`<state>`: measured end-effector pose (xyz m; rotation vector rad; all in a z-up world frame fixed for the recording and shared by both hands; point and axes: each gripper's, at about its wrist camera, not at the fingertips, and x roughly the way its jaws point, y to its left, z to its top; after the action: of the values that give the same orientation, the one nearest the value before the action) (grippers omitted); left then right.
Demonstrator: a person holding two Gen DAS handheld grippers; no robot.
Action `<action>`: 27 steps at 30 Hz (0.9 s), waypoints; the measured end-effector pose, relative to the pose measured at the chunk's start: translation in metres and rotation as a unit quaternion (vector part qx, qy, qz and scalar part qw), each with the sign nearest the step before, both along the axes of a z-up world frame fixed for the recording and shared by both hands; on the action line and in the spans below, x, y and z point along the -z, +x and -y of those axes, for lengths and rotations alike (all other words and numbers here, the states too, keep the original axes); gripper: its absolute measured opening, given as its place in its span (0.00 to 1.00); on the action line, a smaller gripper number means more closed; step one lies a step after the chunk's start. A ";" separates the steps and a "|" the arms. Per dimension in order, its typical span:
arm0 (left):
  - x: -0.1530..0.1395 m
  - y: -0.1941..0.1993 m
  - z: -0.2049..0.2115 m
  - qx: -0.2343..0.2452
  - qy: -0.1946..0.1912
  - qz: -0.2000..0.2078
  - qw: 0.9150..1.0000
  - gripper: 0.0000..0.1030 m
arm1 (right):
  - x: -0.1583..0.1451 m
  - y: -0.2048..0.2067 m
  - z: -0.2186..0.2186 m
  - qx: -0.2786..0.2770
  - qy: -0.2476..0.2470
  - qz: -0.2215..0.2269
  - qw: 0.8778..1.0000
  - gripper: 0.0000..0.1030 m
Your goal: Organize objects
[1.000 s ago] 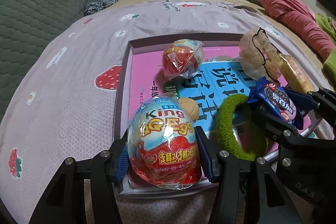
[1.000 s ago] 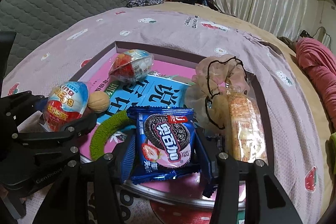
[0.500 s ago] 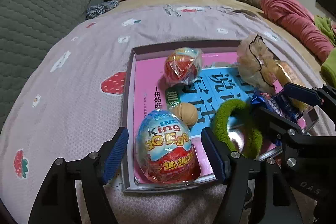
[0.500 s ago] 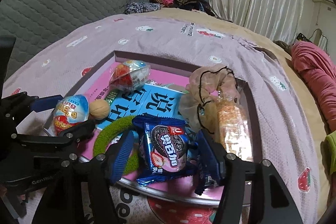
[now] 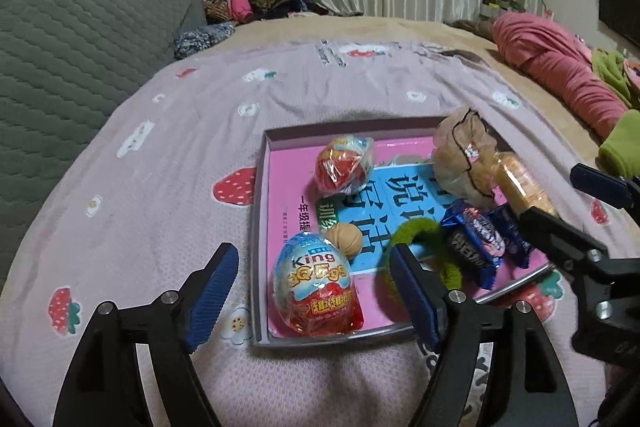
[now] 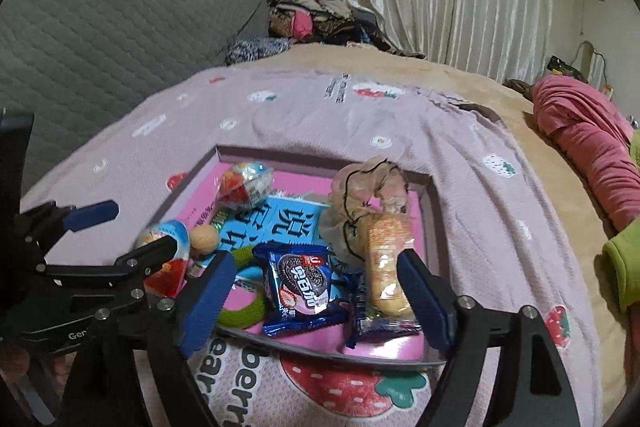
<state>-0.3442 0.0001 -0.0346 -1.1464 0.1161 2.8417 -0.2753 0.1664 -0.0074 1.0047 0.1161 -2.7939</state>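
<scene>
While both grippers hang wide open and hold nothing, the left gripper point(image 5: 312, 291) sits just in front of the big egg point(image 5: 317, 286), which lies in the near corner of the tray point(image 5: 259, 211). The right gripper point(image 6: 316, 297) is spread around the cookie pack point(image 6: 301, 277) without touching it. A small ball point(image 5: 344, 241), a green ring point(image 5: 424, 247), a second egg point(image 5: 345, 165) and a cracker pack point(image 6: 385, 263) also lie in the tray on the bed point(image 5: 160, 163).
</scene>
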 end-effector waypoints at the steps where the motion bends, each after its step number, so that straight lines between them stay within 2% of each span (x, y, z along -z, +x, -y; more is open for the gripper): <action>1: -0.005 0.004 0.001 -0.002 0.003 -0.005 1.000 0.78 | -0.003 0.001 -0.001 0.001 -0.004 -0.002 1.000 0.81; 7: -0.030 0.028 0.005 -0.014 0.015 -0.018 1.000 0.80 | -0.033 0.025 -0.008 0.001 -0.013 -0.015 1.000 0.87; 12: -0.057 0.053 0.007 -0.021 0.022 -0.031 0.999 0.88 | -0.060 0.045 -0.009 0.003 -0.004 -0.029 1.000 0.91; 20: -0.112 0.104 0.007 -0.023 0.018 -0.065 0.997 0.89 | -0.109 0.090 -0.009 0.004 -0.004 -0.062 0.998 0.98; 27: -0.148 0.150 0.011 -0.030 0.018 -0.093 0.995 0.89 | -0.132 0.132 -0.010 0.006 -0.009 -0.077 0.997 0.99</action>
<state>-0.1941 -0.0113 0.1137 -0.8919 0.0403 2.9847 -0.1433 0.1767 0.1247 0.7866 0.1038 -2.8756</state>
